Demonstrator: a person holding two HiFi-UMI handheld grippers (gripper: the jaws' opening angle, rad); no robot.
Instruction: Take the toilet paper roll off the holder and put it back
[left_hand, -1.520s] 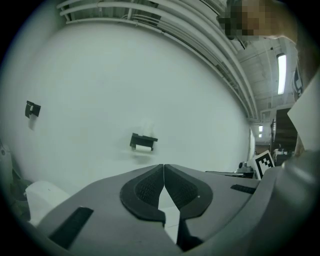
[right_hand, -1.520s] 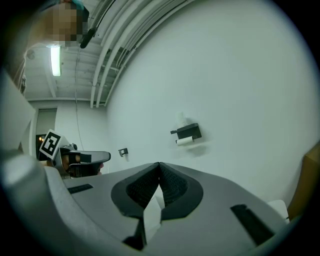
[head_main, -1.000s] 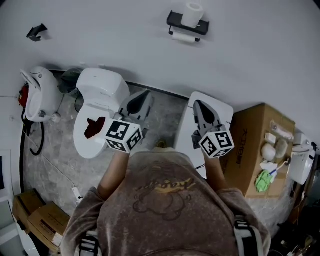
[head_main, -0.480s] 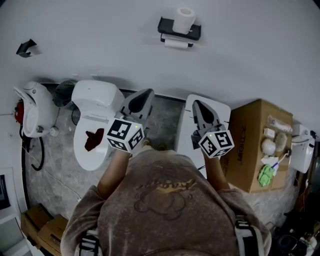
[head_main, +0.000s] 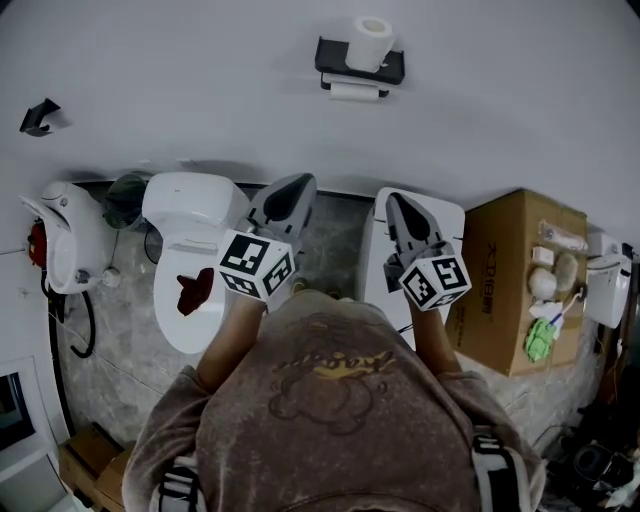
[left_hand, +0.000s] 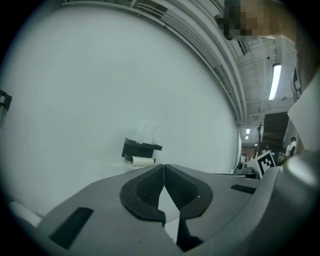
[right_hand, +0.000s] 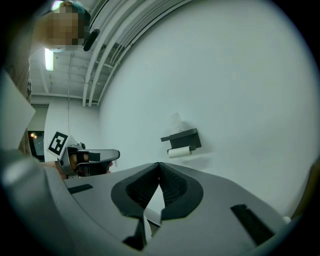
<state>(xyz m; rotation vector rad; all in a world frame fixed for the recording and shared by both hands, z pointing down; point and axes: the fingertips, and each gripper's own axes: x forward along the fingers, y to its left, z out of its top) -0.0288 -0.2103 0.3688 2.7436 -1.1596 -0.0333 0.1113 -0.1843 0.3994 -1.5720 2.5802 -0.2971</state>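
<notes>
Grippers were both clenched shut with nothing in them: left gripper (head_main: 292, 192) and right gripper (head_main: 402, 208) sat mid-frame, side by side. Black holder (head_main: 335, 52) was up on the wall (head_main: 200, 80) at top center, well apart from both. One toilet paper roll (head_main: 371, 38) stood upright on its shelf, a second roll (head_main: 355, 91) hung just underneath.

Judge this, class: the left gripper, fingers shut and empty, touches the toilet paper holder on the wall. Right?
No. The left gripper, shut and empty, is well short of the toilet paper holder; the head view shows the gap.
</notes>
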